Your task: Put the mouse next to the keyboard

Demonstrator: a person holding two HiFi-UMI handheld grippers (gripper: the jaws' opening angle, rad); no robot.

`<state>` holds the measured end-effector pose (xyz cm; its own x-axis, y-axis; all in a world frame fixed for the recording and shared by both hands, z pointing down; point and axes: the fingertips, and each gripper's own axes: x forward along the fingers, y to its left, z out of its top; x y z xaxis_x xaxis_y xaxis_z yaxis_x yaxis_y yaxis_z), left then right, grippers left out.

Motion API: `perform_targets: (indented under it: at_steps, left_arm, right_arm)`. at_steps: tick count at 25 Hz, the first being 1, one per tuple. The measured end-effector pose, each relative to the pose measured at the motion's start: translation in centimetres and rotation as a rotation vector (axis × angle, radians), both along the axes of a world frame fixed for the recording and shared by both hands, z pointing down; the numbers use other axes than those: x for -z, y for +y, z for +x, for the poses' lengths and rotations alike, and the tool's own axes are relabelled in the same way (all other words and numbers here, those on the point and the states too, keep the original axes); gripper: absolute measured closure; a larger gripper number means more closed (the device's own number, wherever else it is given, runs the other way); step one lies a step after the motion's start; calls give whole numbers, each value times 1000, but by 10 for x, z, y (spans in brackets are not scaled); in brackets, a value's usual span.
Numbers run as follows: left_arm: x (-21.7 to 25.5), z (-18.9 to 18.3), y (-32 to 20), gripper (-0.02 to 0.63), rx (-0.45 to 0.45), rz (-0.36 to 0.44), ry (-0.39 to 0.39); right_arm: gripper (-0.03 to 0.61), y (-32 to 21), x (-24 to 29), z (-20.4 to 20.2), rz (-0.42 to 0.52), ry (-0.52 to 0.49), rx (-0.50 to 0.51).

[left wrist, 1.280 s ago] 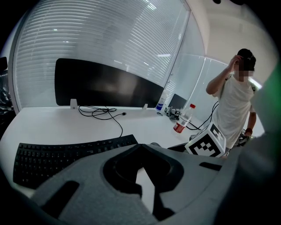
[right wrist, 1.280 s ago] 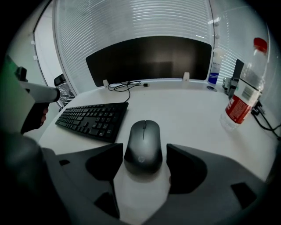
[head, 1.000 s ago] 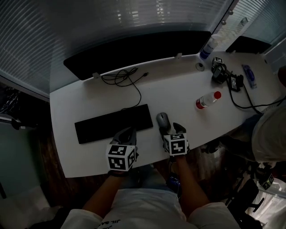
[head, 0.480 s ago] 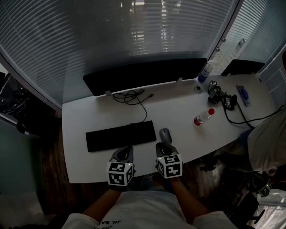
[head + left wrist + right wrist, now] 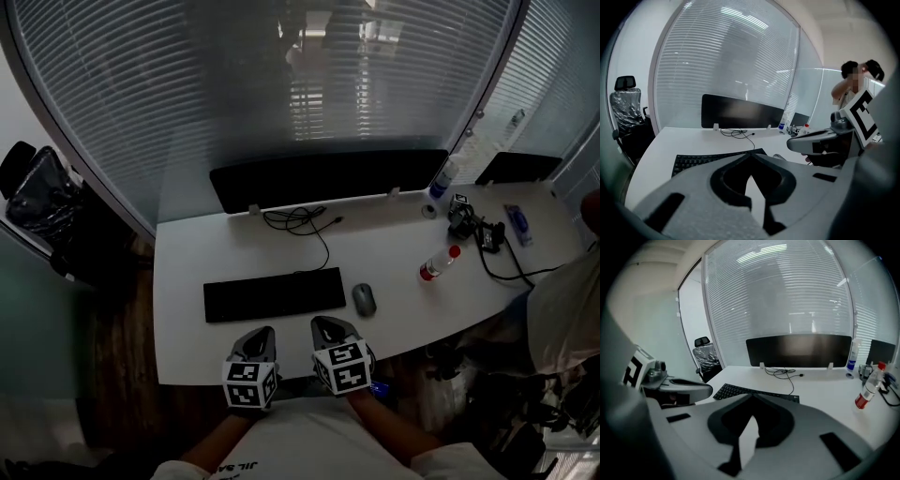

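The black keyboard (image 5: 275,294) lies across the middle of the white desk (image 5: 187,309). The grey mouse (image 5: 364,300) rests on the desk just off the keyboard's right end, untouched. Both grippers hang at the desk's near edge, side by side. My left gripper (image 5: 262,335) is shut and empty, below the keyboard's middle. My right gripper (image 5: 324,325) is shut and empty, a little short of the mouse and to its left. In the left gripper view the jaws (image 5: 751,153) meet over the keyboard (image 5: 701,161), with the mouse (image 5: 779,157) peeking past them. The right gripper view shows its jaws (image 5: 752,394) together.
A long dark panel (image 5: 328,176) stands along the desk's far edge, with a coiled cable (image 5: 305,220) before it. A red-capped bottle (image 5: 437,264), a spray bottle (image 5: 444,176) and black gadgets with cords (image 5: 473,228) sit at the right. A person (image 5: 562,305) stands at the right.
My right gripper has let go of the mouse, shut, and drawn back to the near edge. The mouse stays beside the keyboard. The head view has pulled up and back.
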<state>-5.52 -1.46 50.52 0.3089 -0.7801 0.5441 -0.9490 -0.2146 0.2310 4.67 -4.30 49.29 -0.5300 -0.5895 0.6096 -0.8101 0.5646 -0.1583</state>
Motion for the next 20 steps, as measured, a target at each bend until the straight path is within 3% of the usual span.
perform_targets:
  at_steps: [20]
  left_arm:
    - [8,-7,7,612,-3,23,9]
  right_arm:
    - [575,11,5,-22,-4,2,16]
